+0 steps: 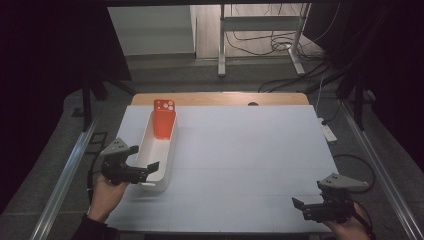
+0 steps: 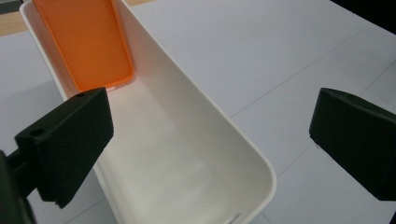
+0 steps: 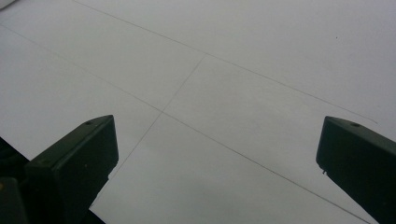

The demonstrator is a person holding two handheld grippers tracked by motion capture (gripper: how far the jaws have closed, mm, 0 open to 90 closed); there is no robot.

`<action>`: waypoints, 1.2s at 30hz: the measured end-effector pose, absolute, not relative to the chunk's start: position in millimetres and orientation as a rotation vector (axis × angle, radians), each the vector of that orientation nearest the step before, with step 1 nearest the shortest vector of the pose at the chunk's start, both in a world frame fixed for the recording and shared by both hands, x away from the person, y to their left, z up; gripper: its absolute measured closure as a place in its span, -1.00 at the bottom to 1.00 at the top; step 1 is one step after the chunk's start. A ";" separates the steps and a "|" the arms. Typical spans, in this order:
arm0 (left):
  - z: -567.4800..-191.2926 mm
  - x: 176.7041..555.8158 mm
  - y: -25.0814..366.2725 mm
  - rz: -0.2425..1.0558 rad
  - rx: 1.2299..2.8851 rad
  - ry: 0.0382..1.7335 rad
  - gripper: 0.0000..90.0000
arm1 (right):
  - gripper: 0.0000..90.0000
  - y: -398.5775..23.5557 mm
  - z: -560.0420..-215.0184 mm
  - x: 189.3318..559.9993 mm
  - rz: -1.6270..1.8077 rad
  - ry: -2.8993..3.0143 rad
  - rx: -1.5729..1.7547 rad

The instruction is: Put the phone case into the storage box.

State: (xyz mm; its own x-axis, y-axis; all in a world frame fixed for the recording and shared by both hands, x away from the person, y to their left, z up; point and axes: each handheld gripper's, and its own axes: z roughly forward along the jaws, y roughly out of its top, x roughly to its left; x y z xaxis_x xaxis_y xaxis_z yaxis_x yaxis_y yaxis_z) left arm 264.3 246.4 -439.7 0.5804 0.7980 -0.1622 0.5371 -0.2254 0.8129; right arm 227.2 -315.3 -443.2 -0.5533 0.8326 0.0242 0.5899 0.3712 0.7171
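Observation:
A long white bin (image 1: 159,155) lies along the left side of the white table mat (image 1: 250,150). An orange phone case (image 1: 164,119) leans upright in its far end, camera holes at the top. My left gripper (image 1: 143,158) hovers open at the bin's near end, one jaw outside the left wall and the other over the inside. In the left gripper view the bin's right wall (image 2: 196,116) and the orange case (image 2: 86,42) lie beyond the open left gripper (image 2: 210,116). My right gripper (image 1: 309,196) is open near the front right corner, with only bare mat (image 3: 233,70) between the jaws of the right gripper (image 3: 217,140).
A wooden table edge (image 1: 220,98) shows beyond the mat. Metal rails (image 1: 67,175) run along both sides of the table. A white power strip (image 1: 327,131) and cables lie on the floor at the right. A desk frame (image 1: 222,45) stands farther back.

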 end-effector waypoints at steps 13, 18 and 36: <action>-442.2 246.6 251.9 0.388 1.903 1.091 -0.99 | -1.00 -315.2 -443.2 227.2 0.986 2.297 1.244; -441.9 237.8 254.6 0.400 1.895 1.095 -0.99 | -1.00 -315.0 -443.2 227.1 0.985 2.296 1.242; -445.7 212.2 264.7 0.421 1.884 1.117 -0.99 | -1.00 -315.0 -443.1 227.0 0.984 2.294 1.243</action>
